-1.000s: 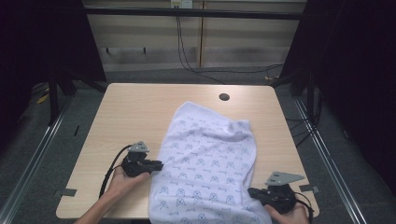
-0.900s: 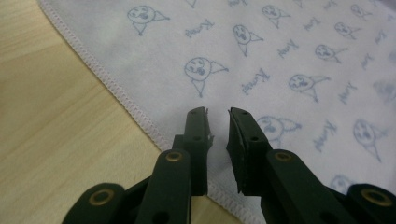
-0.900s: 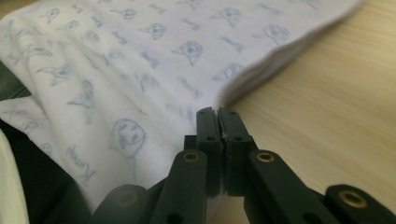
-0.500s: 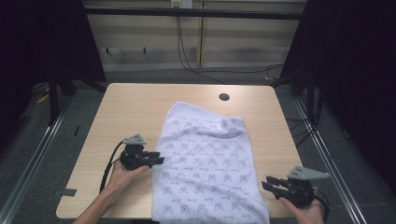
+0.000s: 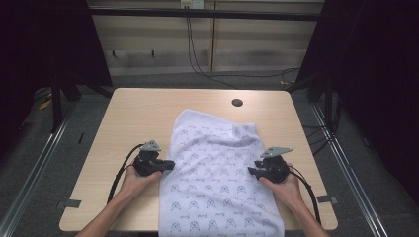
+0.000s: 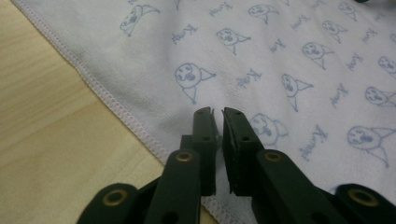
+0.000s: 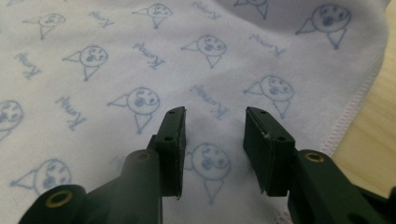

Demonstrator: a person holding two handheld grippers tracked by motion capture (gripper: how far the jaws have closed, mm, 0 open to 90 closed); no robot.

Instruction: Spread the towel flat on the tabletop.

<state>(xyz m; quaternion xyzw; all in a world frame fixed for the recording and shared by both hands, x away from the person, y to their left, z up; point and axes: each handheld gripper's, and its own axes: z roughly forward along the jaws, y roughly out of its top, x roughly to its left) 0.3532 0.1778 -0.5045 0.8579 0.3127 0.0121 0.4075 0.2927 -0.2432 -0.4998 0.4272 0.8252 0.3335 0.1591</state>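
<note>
A white towel [image 5: 217, 168] printed with small blue faces lies rumpled on the wooden table [image 5: 143, 113], its near end hanging over the front edge. My left gripper [image 5: 170, 164] rests at the towel's left hem. In the left gripper view its jaws [image 6: 218, 112] stand shut over the towel [image 6: 261, 60] just inside the stitched edge, with no cloth seen between them. My right gripper [image 5: 251, 172] sits at the towel's right side. Its jaws [image 7: 215, 114] are open above flat cloth [image 7: 140, 46], with the hem and bare table [image 7: 373, 135] just to their right.
A round dark hole [image 5: 237, 102] is set in the table beyond the towel's far end. Bare wood [image 6: 42, 135] spreads left of the towel. Metal rails [image 5: 39, 163] run along both sides of the table, and cables [image 5: 207, 69] lie on the floor behind it.
My right gripper has come in from beyond the table's front right corner, leftward and away from me, onto the towel's right side. The left gripper has barely shifted.
</note>
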